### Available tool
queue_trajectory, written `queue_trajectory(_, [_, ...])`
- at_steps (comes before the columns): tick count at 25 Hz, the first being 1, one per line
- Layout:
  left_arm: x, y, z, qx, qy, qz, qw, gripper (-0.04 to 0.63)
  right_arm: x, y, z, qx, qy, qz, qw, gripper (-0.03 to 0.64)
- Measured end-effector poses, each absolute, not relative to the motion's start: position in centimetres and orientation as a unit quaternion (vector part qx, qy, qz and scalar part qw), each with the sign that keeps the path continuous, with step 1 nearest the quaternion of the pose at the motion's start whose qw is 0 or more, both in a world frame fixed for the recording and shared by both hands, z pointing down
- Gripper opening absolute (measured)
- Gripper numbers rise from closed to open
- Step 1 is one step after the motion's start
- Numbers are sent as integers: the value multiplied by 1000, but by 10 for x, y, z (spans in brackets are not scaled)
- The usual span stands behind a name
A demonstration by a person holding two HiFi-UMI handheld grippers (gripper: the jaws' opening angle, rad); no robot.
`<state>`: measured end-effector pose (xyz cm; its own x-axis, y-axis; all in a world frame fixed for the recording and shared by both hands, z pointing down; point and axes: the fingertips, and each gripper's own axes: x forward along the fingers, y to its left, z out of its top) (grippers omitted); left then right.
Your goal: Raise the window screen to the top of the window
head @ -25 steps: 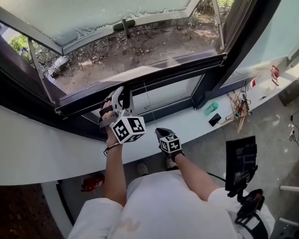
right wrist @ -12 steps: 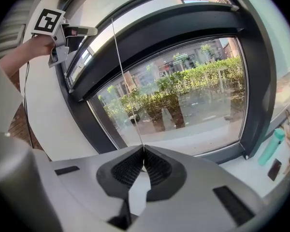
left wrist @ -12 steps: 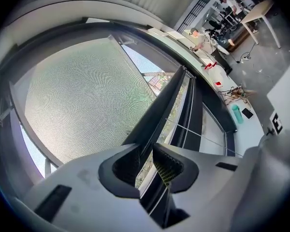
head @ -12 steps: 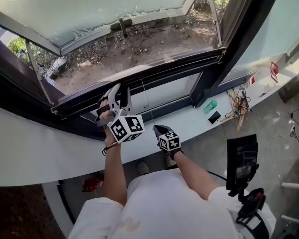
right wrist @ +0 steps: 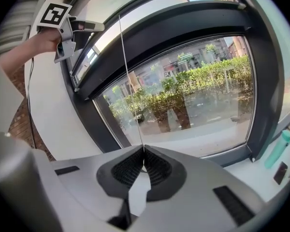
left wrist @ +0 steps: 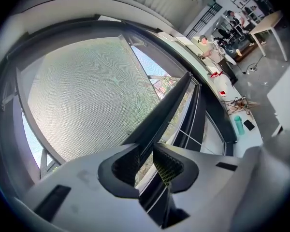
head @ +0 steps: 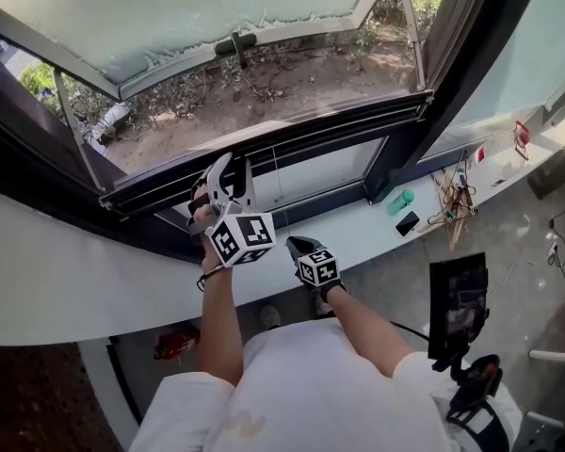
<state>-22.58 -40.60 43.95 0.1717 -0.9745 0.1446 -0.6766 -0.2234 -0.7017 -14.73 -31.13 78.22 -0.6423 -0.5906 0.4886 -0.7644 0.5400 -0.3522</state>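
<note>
In the head view the right claw (head: 298,246) hides its jaws, and their pinch on the cord (right wrist: 128,66), under its marker cube. The left claw (left wrist: 145,163) covers the near end of the screen bar (left wrist: 169,105) it clamps. The open pane (head: 169,17) is cut off at the top edge. A red thing (head: 174,345) half under the sill (head: 66,281) cannot be identified.

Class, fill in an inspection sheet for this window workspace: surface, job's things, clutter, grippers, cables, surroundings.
Surface: white sill below the window.
Job's things: screen rail and its mesh; thin pull cord.
Clutter: teal bottle and black phone on the sill.
Grippers: left gripper shut on the screen rail; right gripper shut on the pull cord.
Cables: wire tangle right of the phone.
Surroundings: open pane tilted outward; bare ground outside.
</note>
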Motion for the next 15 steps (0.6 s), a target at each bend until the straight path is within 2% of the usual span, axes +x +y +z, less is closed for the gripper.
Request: queue_trajectory(15, [-226,-406,433,-731,571,-285,242,63,-148,-314,777,392,-866,276,143,5])
